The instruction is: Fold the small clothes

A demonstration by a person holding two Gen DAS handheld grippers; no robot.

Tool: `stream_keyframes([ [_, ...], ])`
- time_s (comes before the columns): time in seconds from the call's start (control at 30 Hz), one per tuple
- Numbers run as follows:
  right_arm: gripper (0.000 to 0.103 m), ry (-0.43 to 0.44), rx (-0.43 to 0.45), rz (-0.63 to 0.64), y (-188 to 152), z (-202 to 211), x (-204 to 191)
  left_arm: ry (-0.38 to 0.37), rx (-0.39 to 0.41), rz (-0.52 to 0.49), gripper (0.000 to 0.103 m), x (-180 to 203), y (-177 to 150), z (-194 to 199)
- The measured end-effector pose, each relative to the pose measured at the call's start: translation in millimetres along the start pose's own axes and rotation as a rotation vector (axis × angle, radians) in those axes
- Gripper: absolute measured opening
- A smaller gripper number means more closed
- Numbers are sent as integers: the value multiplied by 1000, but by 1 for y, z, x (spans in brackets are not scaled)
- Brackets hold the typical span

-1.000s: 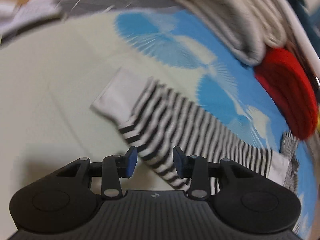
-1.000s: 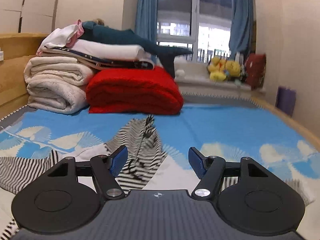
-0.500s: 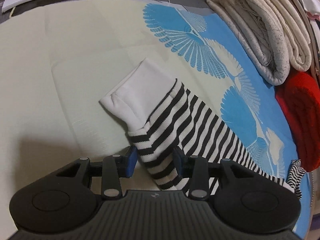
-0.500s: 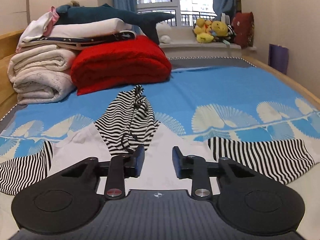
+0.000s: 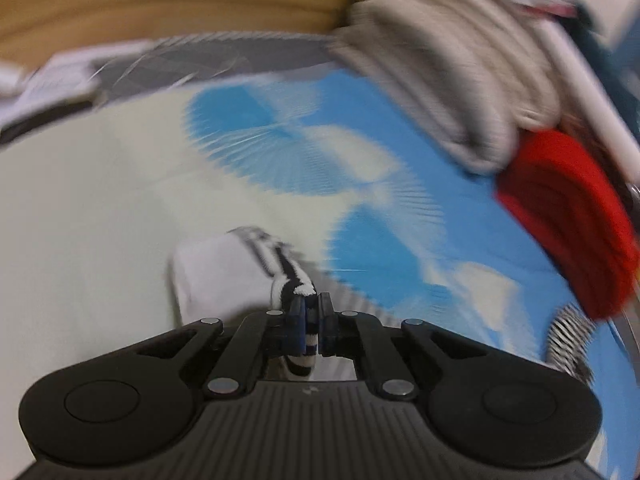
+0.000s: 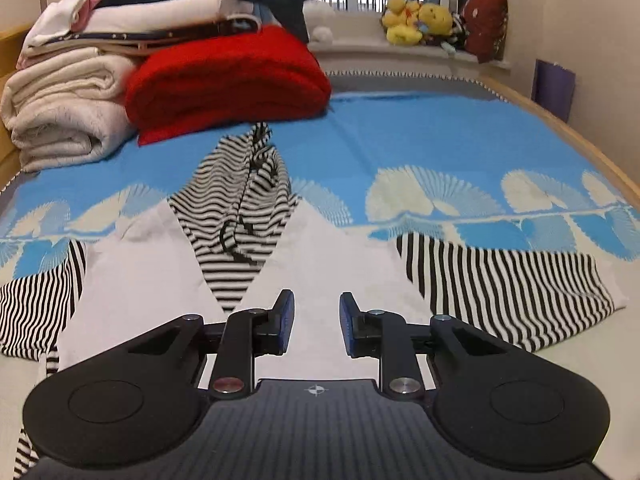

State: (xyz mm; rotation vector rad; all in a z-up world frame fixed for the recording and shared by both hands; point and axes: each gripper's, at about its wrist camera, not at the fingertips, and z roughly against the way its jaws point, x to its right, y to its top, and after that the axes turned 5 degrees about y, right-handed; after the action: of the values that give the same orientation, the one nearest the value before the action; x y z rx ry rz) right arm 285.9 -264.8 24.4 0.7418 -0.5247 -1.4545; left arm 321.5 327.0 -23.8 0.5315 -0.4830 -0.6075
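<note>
A small white top with black-and-white striped sleeves and hood lies spread on the bed [image 6: 320, 256]. Its striped hood [image 6: 236, 204] points away from me, one striped sleeve [image 6: 500, 292] lies to the right and one [image 6: 36, 312] to the left. My left gripper [image 5: 308, 320] is shut on the striped left sleeve [image 5: 290, 276], near its white cuff [image 5: 216, 276], which hangs folded ahead of the fingers. My right gripper [image 6: 316, 326] is open and empty, low over the white body of the top.
A folded red blanket [image 6: 228, 76] and a stack of cream blankets [image 6: 68, 108] sit at the far left of the bed, also blurred in the left wrist view [image 5: 568, 216]. Plush toys [image 6: 420, 20] line the windowsill. The wooden bed edge [image 6: 560, 128] runs along the right.
My left gripper closed on the striped sleeve and lifted it, the view now blurred by motion. My right gripper moved forward and lower over the top and opened slightly wider.
</note>
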Motion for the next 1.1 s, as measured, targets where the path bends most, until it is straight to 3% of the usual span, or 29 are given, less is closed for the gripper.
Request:
stream_keyframes([
  [0.1, 26, 15, -14, -14, 0, 0, 3, -105, 44, -139, 5, 55, -22, 31],
  [0.17, 26, 7, -24, -6, -1, -2, 1, -206, 29, -211, 5, 91, -45, 49],
  [0.23, 26, 3, -42, -2, -2, -6, 0, -358, -45, -286, 5, 124, -73, 65],
  [0.3, 26, 3, -62, -5, -2, -11, -2, -569, -204, -397, 8, 160, -104, 77],
  [0.33, 26, 5, -70, -4, -2, -14, -3, -644, -272, -449, 10, 174, -116, 81],
  [0.37, 26, 6, -78, -4, -2, -16, -4, -660, -285, -486, 11, 182, -124, 86],
  [0.47, 26, 12, -94, -9, -1, -22, -5, -610, -249, -514, 16, 187, -125, 86],
  [0.63, 26, 30, -134, -28, 4, -34, -8, -381, -236, -507, 17, 179, -109, 58],
  [0.7, 26, 42, -148, -45, 7, -40, -10, -328, -239, -485, 17, 173, -102, 48],
  [1.0, 30, 92, -324, -288, -1, -111, -9, -318, -290, -484, 19, 163, -90, 32],
  [1.1, 30, 62, -352, -373, -9, -131, -6, -324, -296, -494, 23, 168, -94, 32],
])
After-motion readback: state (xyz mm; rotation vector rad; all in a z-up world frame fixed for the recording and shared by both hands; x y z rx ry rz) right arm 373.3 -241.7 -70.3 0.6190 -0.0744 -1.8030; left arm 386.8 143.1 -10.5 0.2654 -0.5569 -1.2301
